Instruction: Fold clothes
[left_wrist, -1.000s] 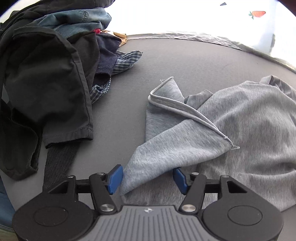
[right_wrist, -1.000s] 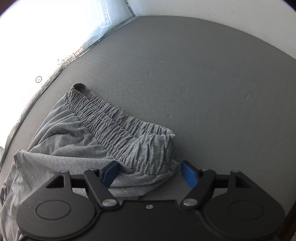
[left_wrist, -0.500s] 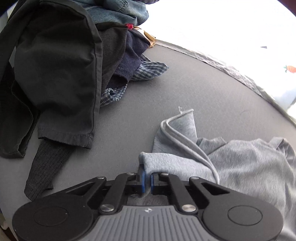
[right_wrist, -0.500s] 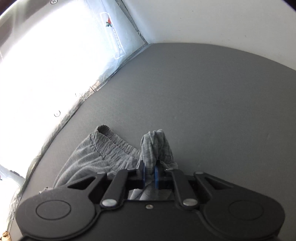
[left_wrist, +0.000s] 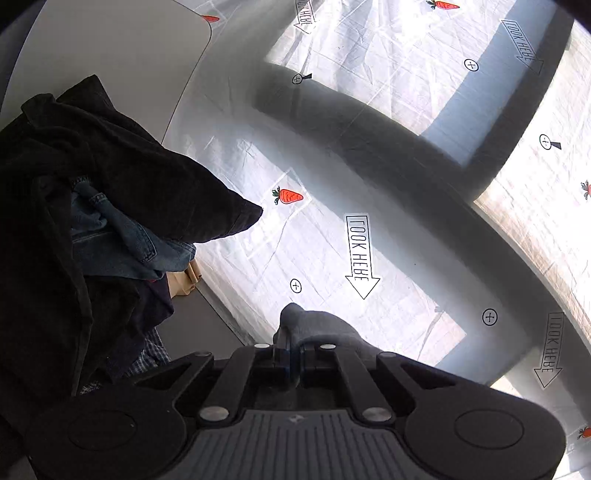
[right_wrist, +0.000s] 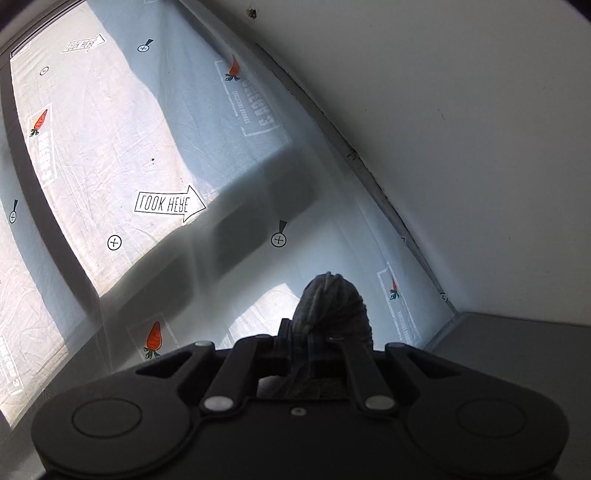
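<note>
My left gripper (left_wrist: 293, 354) is shut on a corner of the grey shorts (left_wrist: 317, 328), which bunches up above the closed jaws. My right gripper (right_wrist: 310, 343) is shut on the gathered grey waistband of the same shorts (right_wrist: 332, 299). Both grippers are lifted and tilted up toward the window, so the rest of the garment hangs out of sight below them.
A pile of dark clothes and denim (left_wrist: 92, 229) fills the left of the left wrist view, with a strip of grey table (left_wrist: 199, 325) beside it. A film-covered window with carrot stickers (left_wrist: 351, 240) is ahead. A white wall (right_wrist: 461, 129) stands on the right, with a grey table corner (right_wrist: 517, 343).
Both grippers closed on the shorts, then rose from the table and tilted up toward the window, carrying the fabric with them. The table has dropped almost out of view.
</note>
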